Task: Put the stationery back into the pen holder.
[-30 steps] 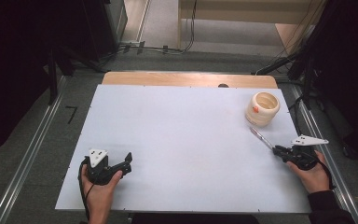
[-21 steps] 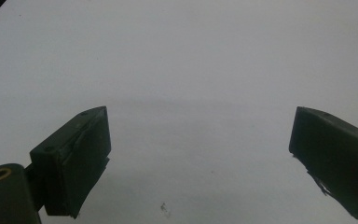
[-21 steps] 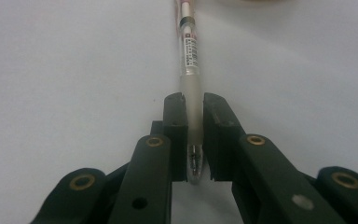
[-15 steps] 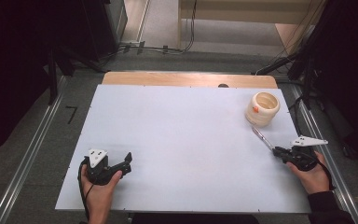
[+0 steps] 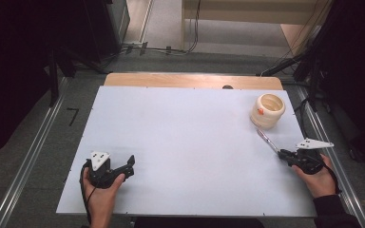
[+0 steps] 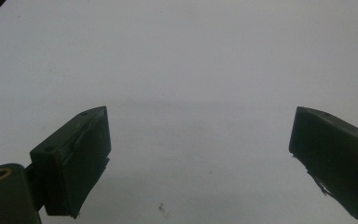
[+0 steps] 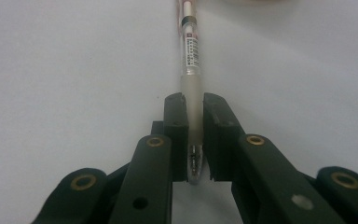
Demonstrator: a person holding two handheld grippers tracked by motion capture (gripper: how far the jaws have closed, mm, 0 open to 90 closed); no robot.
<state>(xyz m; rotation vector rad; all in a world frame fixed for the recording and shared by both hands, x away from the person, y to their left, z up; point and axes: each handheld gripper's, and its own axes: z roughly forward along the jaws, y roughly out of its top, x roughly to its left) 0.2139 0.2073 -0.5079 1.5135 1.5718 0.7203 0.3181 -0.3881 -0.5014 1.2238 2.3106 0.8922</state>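
Observation:
A clear pen (image 7: 189, 56) with a printed label is clamped between the jaws of my right gripper (image 7: 194, 109), which is shut on its grip end. In the high view the pen (image 5: 267, 140) sticks out toward a cream ribbed cup (image 5: 267, 110) at the table's right, with the right gripper (image 5: 283, 154) just behind it. My left gripper (image 5: 131, 161) rests near the front left of the white table (image 5: 180, 133). Its jaws stand wide apart over bare table in the left gripper view, left gripper (image 6: 200, 158) holding nothing.
A wooden strip (image 5: 171, 80) runs along the table's far edge. Metal rails (image 5: 33, 156) flank the table on both sides. Cables (image 5: 161, 47) lie on the floor beyond it.
The right gripper has shifted the pen slightly toward the near side. The left gripper has barely moved.

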